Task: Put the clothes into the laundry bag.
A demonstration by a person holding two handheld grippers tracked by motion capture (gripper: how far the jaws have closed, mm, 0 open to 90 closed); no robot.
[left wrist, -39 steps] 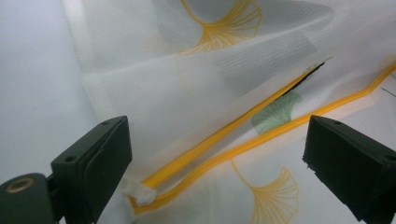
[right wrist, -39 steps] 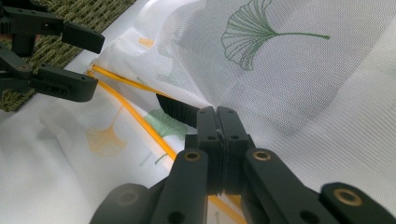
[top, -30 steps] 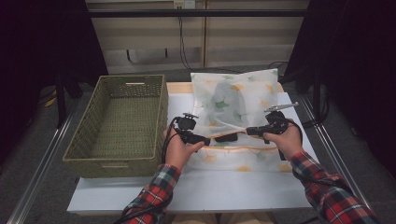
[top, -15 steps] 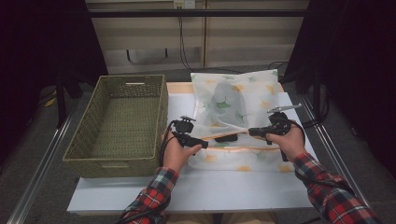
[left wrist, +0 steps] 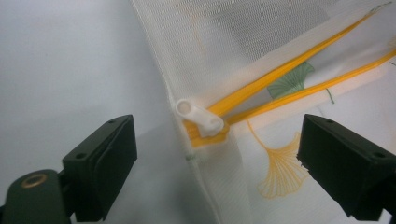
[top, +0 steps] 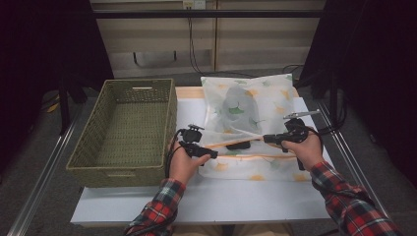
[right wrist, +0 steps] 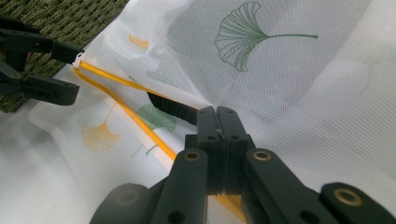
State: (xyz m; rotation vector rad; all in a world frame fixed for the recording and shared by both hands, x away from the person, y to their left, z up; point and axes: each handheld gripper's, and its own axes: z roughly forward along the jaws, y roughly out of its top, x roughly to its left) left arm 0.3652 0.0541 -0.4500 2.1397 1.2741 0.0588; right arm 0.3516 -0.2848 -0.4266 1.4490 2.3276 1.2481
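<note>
Basket (top: 125, 129) left of mesh bag (top: 248, 105), touching; nothing between.

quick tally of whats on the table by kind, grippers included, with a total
mesh zip bag with ginkgo print: 1
wicker basket: 1
handheld grippers: 2, the left gripper open around the white zipper pull, the right gripper shut on the bag's mesh
total: 4

Dark object (top: 237, 104) inside the white leaf-printed mesh laundry bag (top: 265, 98) veiled and unidentifiable, bag's cloth edge hidden between the closed right gripper (right wrist: 217, 114), person's forearms cut off at bottom edge
</note>
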